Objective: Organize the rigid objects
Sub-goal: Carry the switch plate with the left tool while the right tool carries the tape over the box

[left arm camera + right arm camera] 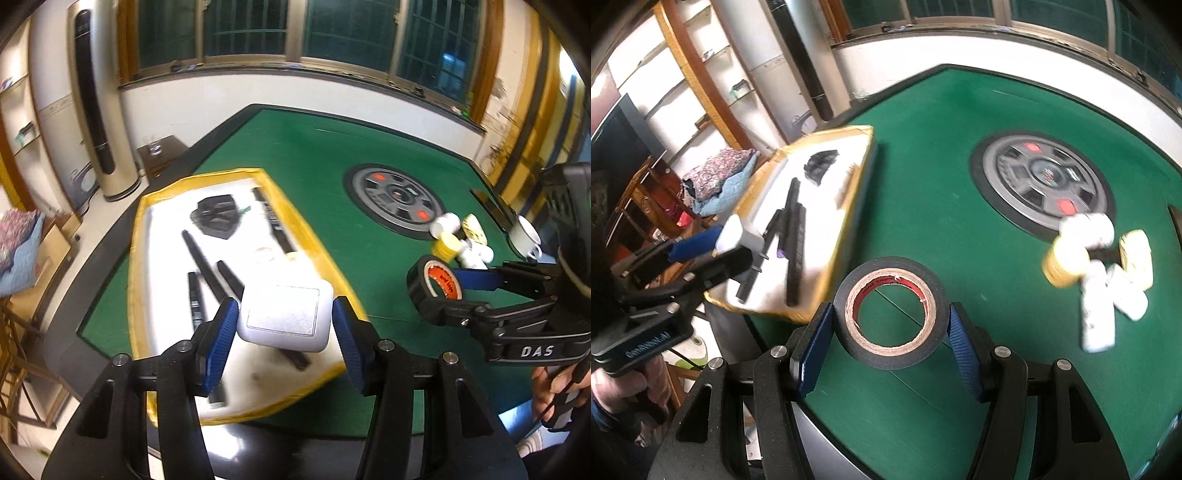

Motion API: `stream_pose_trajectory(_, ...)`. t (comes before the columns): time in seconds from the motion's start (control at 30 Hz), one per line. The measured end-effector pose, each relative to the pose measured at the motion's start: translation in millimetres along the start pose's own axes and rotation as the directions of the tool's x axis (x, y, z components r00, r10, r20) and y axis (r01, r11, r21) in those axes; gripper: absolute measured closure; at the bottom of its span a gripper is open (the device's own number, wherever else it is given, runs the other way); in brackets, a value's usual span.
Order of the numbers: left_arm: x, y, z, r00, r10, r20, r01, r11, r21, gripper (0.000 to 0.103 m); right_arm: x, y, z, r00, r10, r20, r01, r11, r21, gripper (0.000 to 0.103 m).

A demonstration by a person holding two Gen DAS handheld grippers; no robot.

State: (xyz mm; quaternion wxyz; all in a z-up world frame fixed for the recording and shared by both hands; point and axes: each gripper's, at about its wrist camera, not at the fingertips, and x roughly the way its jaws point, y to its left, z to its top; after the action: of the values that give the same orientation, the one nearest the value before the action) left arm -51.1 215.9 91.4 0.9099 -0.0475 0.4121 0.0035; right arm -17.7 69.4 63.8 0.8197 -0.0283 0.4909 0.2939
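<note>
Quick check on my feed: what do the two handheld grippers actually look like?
Both are matte black linkage frames with silver pivot bolts and ribbed blue finger pads. The right gripper reads "DAS" in white; the left gripper carries blurred pale lettering. Bare hands hold them.

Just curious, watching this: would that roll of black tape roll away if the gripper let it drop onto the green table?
Possibly. The roll of black tape is round, so landing on edge it could roll across the smooth green table. It looks stiff, probably unbreakable. The right gripper holds it across its rim.

Dark barred windows [295,33] above white wall; wooden shelves [701,74] left.
</note>
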Motion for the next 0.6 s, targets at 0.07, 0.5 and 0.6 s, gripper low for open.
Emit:
stream_pose_trajectory(0.07, 2, 11, 0, 1.0, 0.013, 0.001, -0.013, 1.0, -0.022, 0.052, 5, 9, 10, 1.0, 0.012, 0.0, -0.012, 1.0, -0.016, 0.046)
stream_pose_trajectory(0.5, 24, 64, -9, 0.999, 0.031, -0.031, -0.034, 0.995, -0.093, 0.052, 91, 96, 90, 0.994, 0.076, -0.085, -0.084, 0.992, -0.098, 0.046)
stream_pose_trajectory(0.6, 27, 67, -10, 0.999, 0.02, -0.038, -0.024, 0.996, -0.088, 0.052, 114, 109, 101, 0.992, 0.068, -0.102, -0.079, 0.991, -0.108, 0.046)
